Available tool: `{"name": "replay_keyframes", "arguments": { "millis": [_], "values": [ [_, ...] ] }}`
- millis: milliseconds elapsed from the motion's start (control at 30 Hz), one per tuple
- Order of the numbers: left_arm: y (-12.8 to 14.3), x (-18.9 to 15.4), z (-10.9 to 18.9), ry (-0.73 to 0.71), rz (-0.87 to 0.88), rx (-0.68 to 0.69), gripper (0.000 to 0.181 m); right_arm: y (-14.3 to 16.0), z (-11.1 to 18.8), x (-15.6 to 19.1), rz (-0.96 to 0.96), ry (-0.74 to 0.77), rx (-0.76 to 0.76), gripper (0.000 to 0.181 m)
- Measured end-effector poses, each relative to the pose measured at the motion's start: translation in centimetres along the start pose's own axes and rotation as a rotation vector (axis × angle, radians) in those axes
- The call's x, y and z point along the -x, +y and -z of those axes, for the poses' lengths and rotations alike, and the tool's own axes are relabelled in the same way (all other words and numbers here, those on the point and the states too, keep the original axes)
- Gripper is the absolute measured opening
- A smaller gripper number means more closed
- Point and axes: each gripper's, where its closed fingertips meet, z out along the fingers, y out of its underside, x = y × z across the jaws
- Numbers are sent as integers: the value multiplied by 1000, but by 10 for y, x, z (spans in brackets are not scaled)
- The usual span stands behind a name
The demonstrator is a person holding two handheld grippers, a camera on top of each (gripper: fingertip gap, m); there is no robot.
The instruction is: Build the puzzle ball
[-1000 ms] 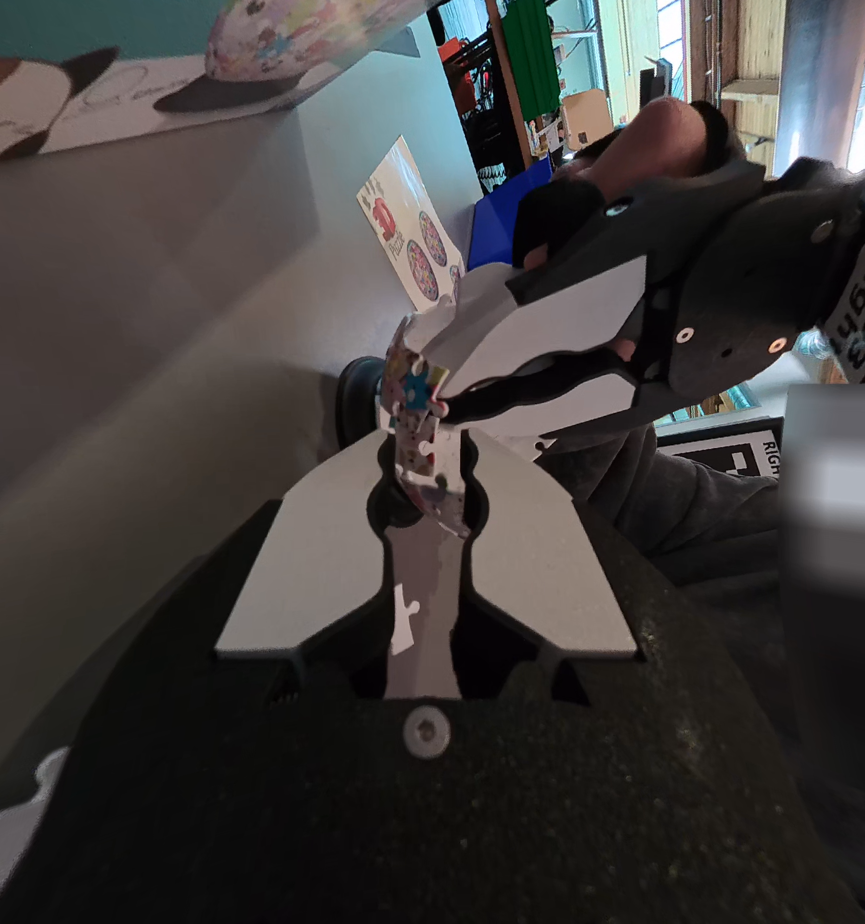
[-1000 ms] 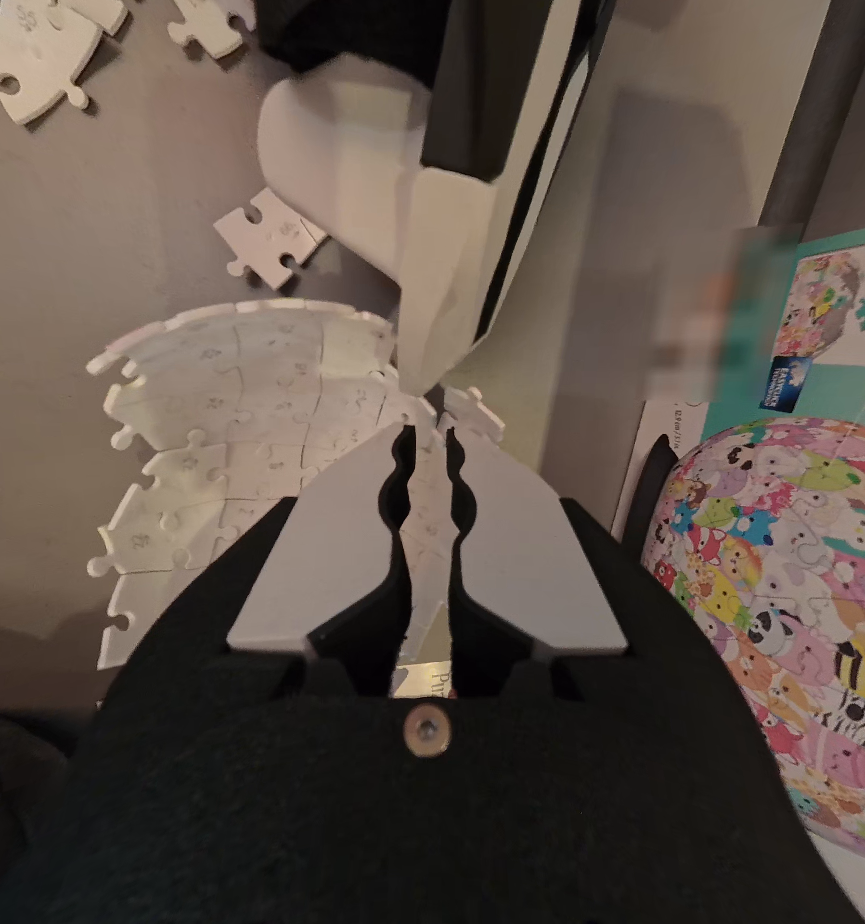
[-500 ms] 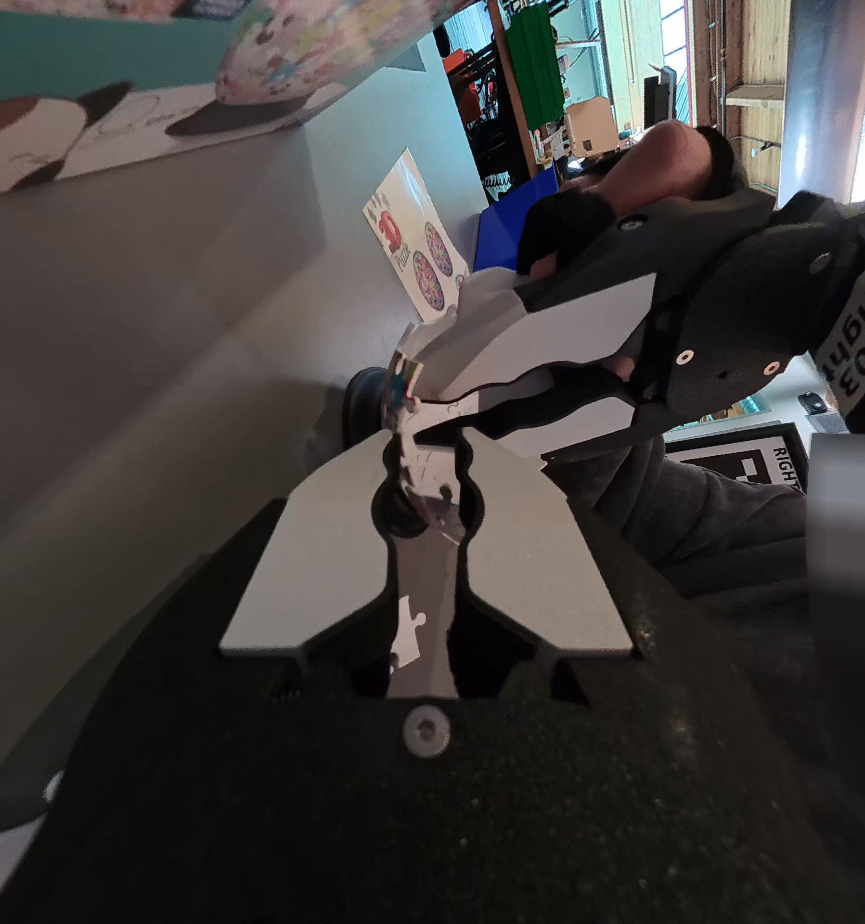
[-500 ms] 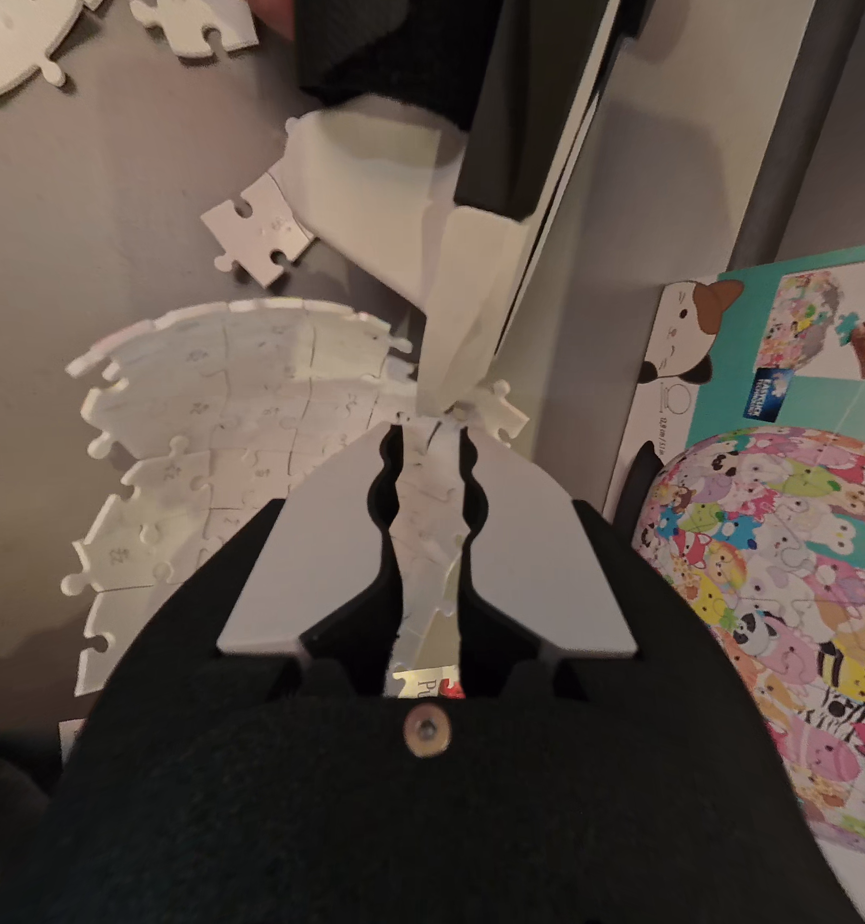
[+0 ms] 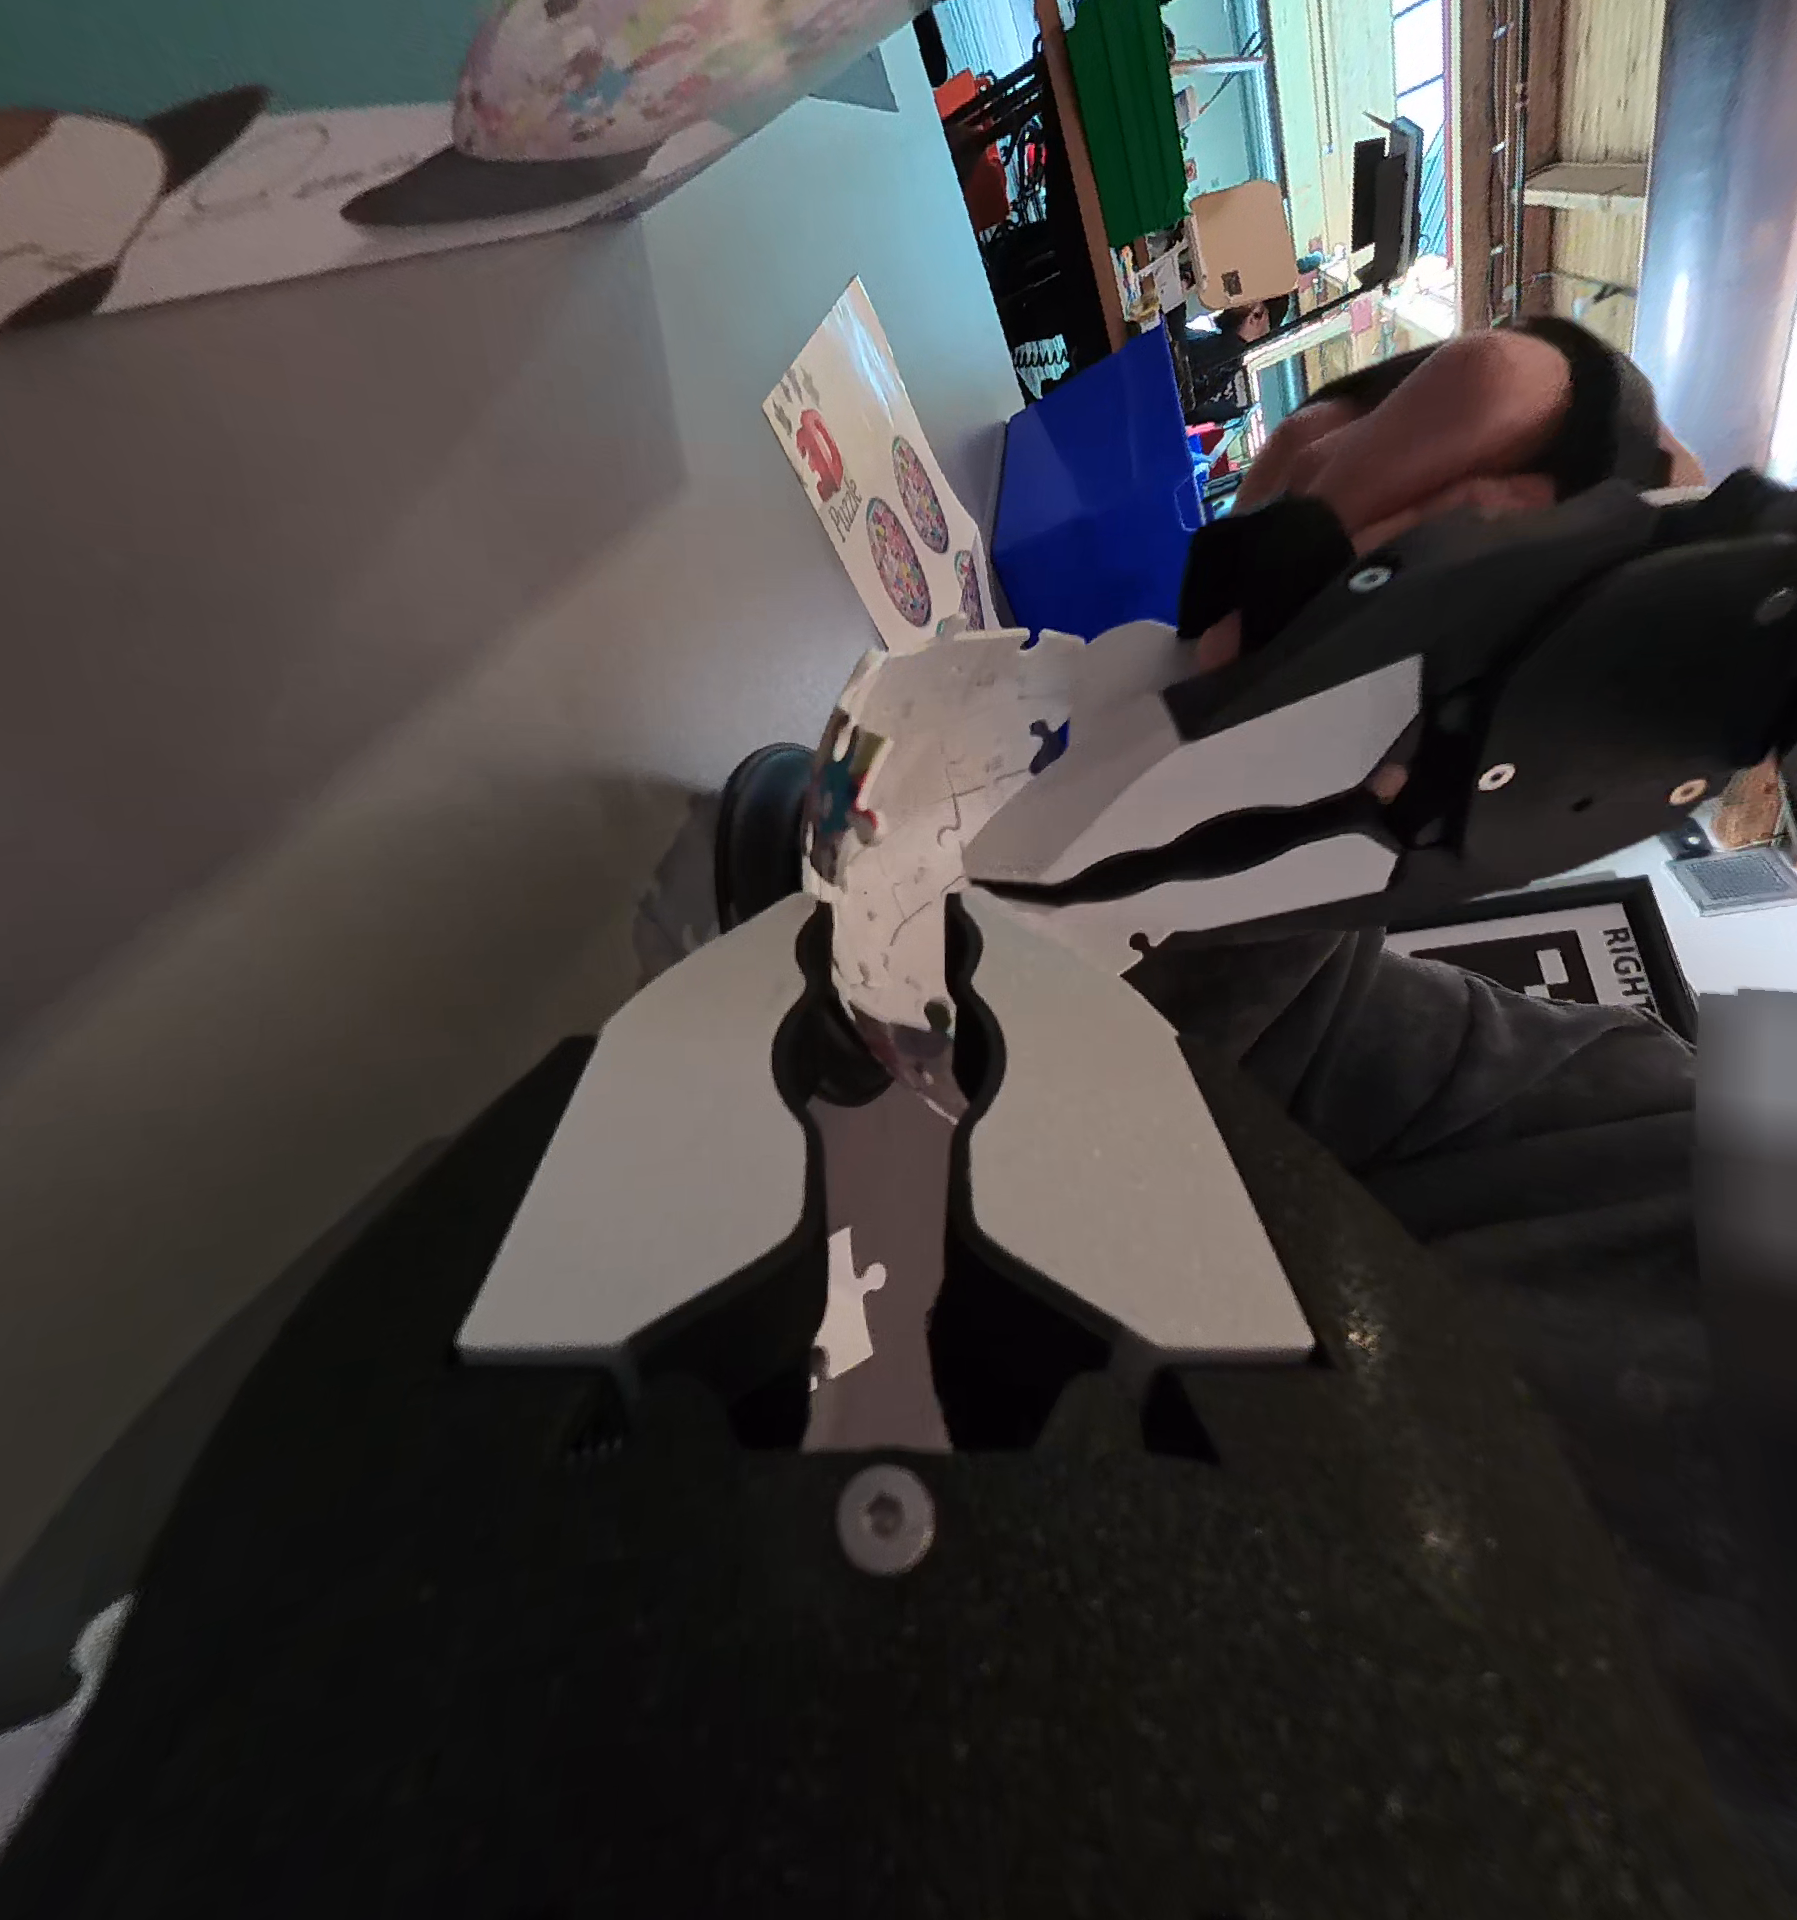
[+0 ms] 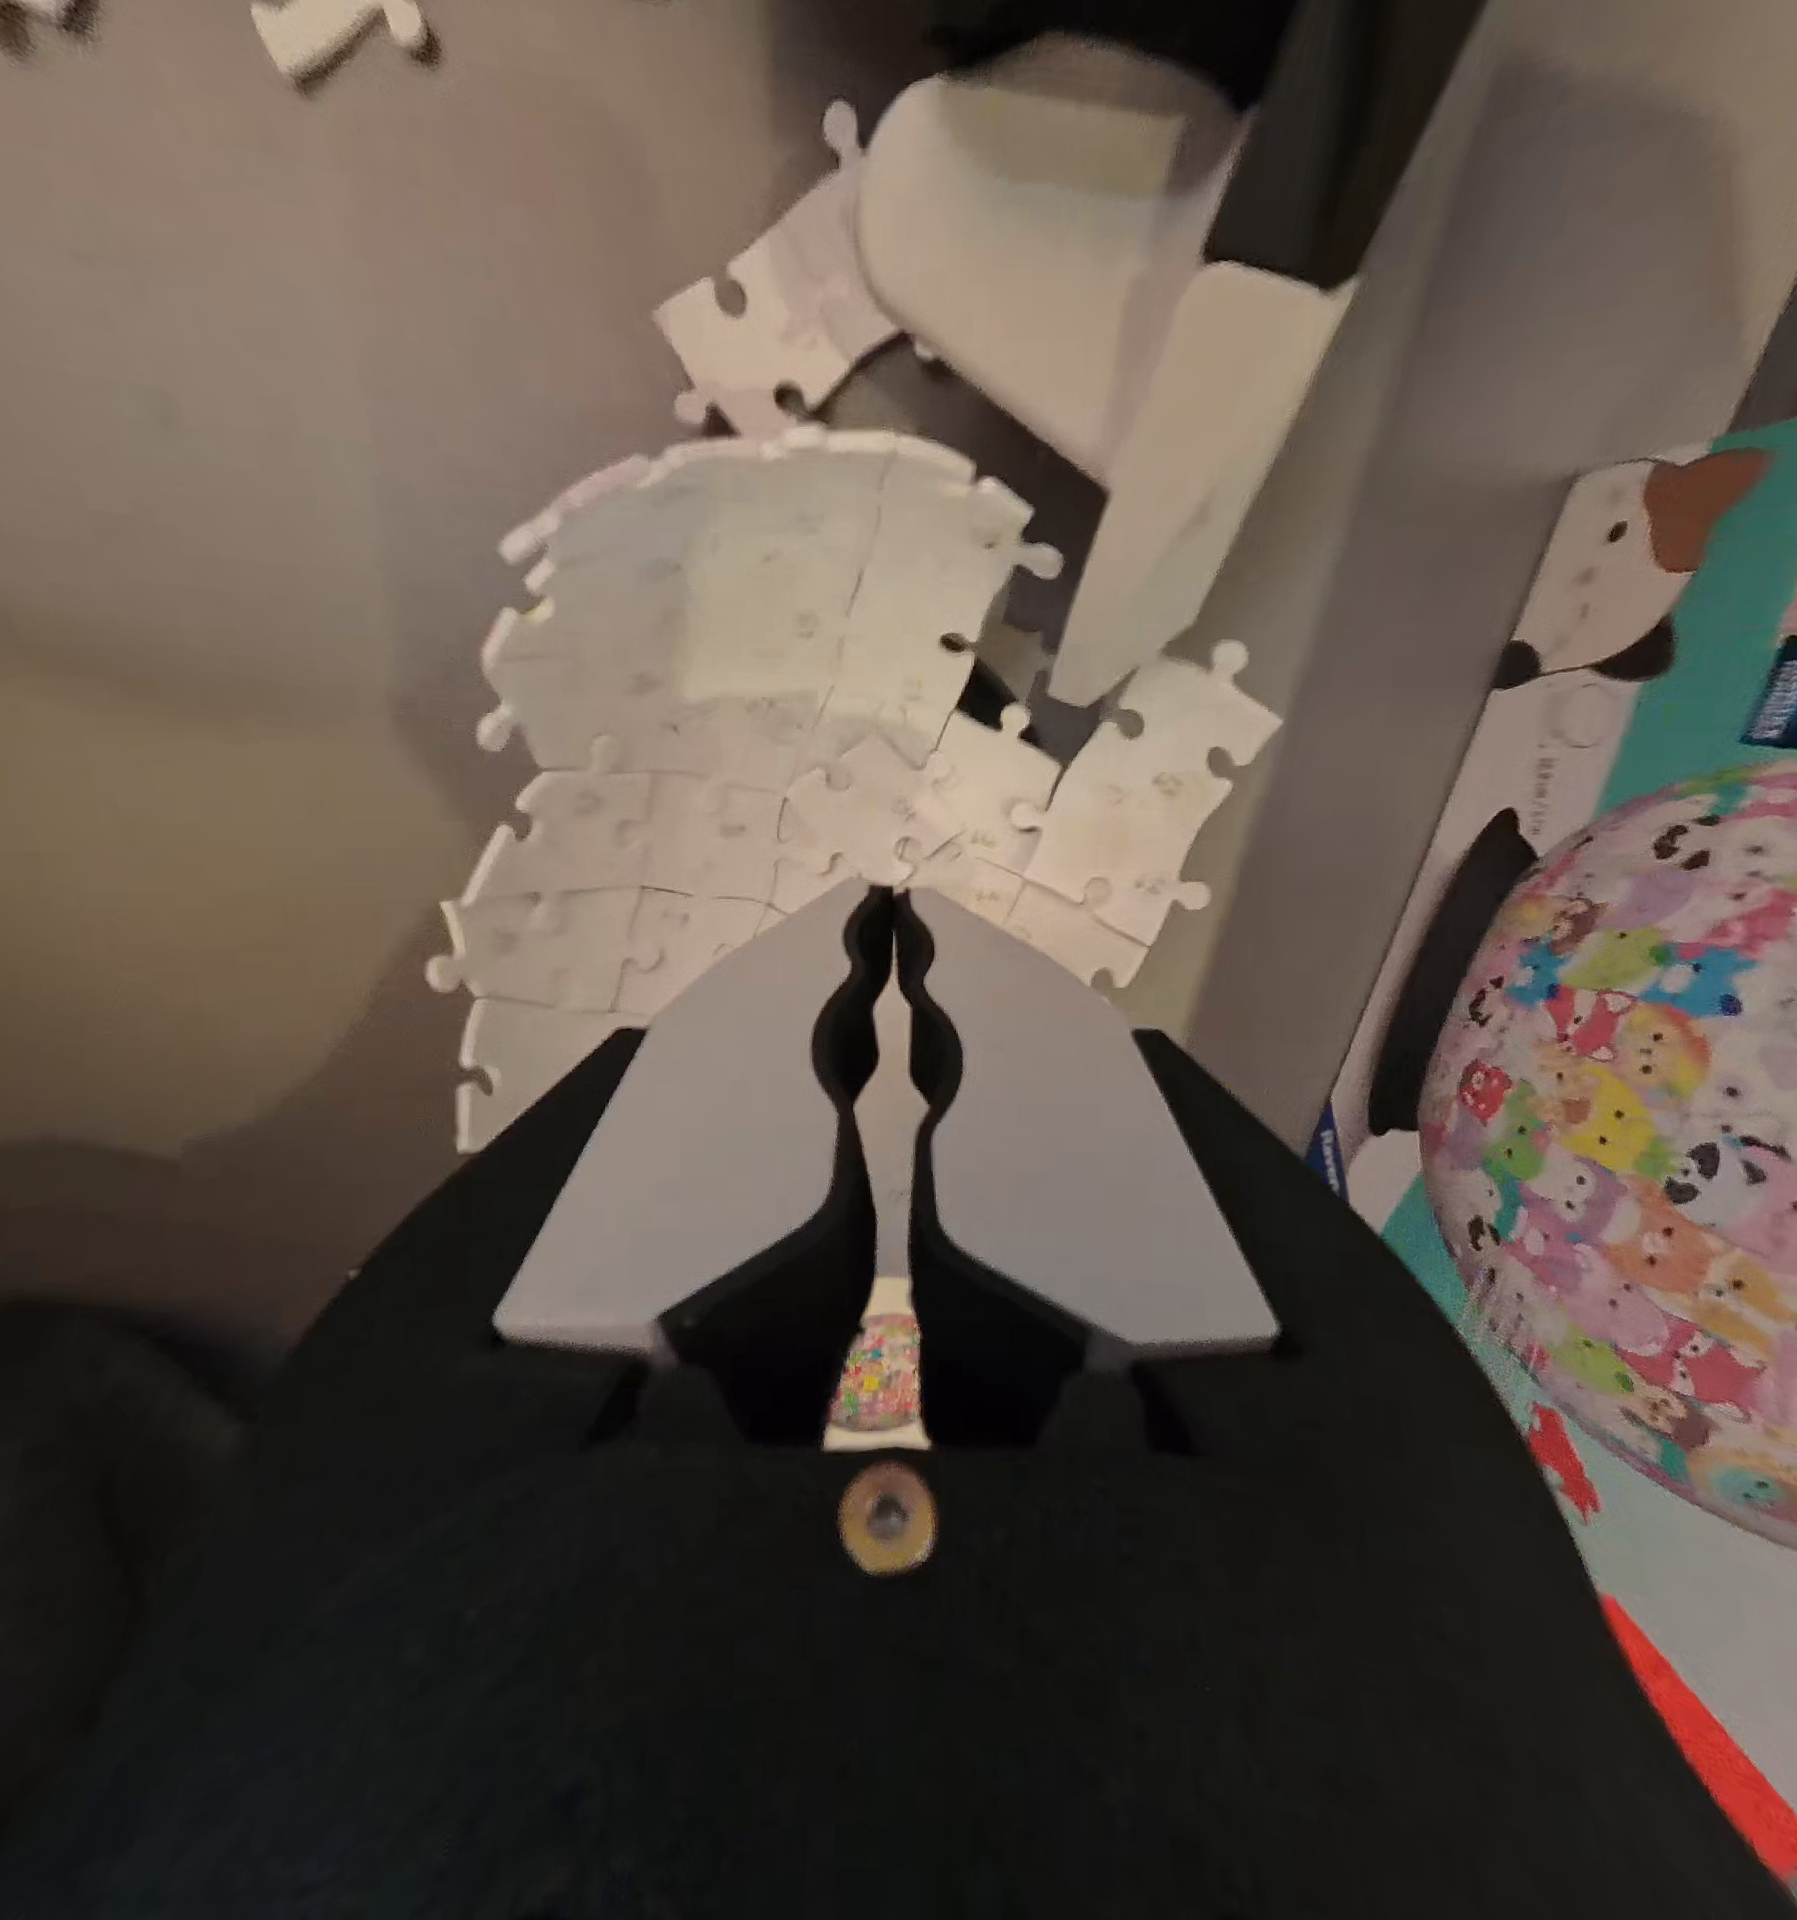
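A curved section of joined puzzle pieces (image 5: 909, 821), white on the back and coloured at its left rim, is held up in the air. My left gripper (image 5: 889, 966) is shut on its lower end. My right gripper (image 5: 977, 883) comes in from the right, and its jaws are closed on the section's edge. In the right wrist view the section (image 6: 728, 727) fans out beyond my right gripper (image 6: 892, 906), whose tips pinch its near edge. One pale finger (image 6: 1164, 436) of the left gripper reaches down onto the section's far side.
The puzzle box (image 6: 1652, 1039), with its picture of the colourful ball, lies at the right on the grey table (image 6: 198, 520). Loose white pieces (image 6: 343, 31) lie at the far edge. An instruction sheet (image 5: 873, 488) and a blue bin (image 5: 1091, 520) stand behind. The gap from one gripper's tips to the other's is roughly 5 centimetres.
My right gripper's jaws have closed from partly open to nearly touching on the section's edge. The section has turned, so more of its white back faces the left wrist camera.
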Motion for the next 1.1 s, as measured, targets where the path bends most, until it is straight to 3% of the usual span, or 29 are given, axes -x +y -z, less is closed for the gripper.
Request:
{"name": "replay_keyframes", "arguments": {
  "millis": [100, 267, 467, 633, 733, 1100],
  "values": [
    [2, -1, -2, 4, 0, 10, 20, 2, -13, 9, -10, -70, 65, 1],
    [6, 1, -3, -31, -12, 44, 20, 9, -31, 13, -32, -121, 152, 18],
    [9, 7, -4, -81, -13, 65, 19, 3, -33, 3, -9, -55, 140, 24],
    [10, 7, -4, -81, -9, 69, 17, 3, -34, 5, 4, -61, 132, 13],
    [10, 7, -4, -79, -10, 70, 17, 4, -29, 5, -45, -73, 114, 40],
    [6, 6, 4, -68, 4, 39, 17, 2, -32, 9, -76, -108, 104, 43]
  ]
}}
